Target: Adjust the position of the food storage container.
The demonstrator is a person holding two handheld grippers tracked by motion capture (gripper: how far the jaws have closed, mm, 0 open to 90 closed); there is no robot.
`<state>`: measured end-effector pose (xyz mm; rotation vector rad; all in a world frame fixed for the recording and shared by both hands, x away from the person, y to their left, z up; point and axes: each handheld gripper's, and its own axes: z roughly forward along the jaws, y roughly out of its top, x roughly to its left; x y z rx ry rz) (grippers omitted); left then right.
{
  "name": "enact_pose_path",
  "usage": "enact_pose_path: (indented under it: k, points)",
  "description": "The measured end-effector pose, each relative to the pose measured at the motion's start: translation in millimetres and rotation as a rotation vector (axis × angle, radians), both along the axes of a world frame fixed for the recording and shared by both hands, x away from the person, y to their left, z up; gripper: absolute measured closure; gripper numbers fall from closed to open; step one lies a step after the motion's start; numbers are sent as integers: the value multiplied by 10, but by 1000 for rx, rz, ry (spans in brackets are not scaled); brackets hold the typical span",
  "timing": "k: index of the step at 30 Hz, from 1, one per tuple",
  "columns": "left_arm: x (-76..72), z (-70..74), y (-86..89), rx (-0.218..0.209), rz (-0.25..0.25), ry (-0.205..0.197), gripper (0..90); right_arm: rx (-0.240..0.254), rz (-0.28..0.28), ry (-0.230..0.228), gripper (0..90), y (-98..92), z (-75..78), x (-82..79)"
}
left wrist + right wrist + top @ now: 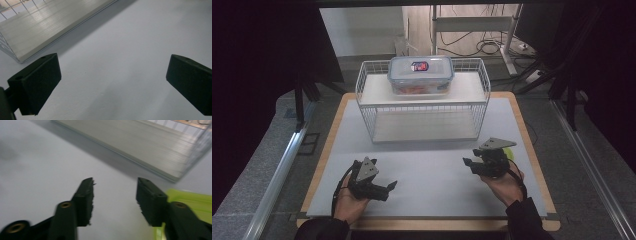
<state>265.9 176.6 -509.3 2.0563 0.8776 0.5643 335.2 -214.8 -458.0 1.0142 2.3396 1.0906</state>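
Grey surface (432, 165), dark room, wire rack (424, 102) at far edge.
My left hand-held gripper (388, 188) spread, empty, near edge; right hand-held gripper (471, 164) part-spread, empty, beside green thing (192, 200) by right edge.

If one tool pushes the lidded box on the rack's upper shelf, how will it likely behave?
The box looks like rigid clear plastic with a clipped lid, so probably stiff. Its low, wide shape suggests sliding rather than tipping. The shelf looks smooth, and the rack's wire rim would likely stop it.

We see a grey floor (267, 150) around the wood-edged table (324, 150). Behind it stand a pale wall (362, 30) and tangled cables (482, 47). Dark curtains (257, 50) flank both sides.
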Motion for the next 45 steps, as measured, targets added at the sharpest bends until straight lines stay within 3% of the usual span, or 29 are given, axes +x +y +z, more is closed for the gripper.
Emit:
enact_pose_path:
  k: [5,8,16,24,40,45]
  points:
    - [4,-7,13,-3,11,1,0,6,-65,-18,793,-229,68,66]
    - [8,-12,25,-2,17,3,0,11,-112,-34,895,-404,106,100]
    - [23,-27,38,-3,25,19,3,25,-256,-57,898,-829,134,192]
    - [33,-49,27,9,25,34,5,3,-357,-31,897,-1099,9,287]
    - [37,-69,8,13,18,49,7,-72,-372,19,896,-1104,-146,364]
    - [34,-72,-1,13,16,52,7,-73,-370,34,896,-1101,-162,365]
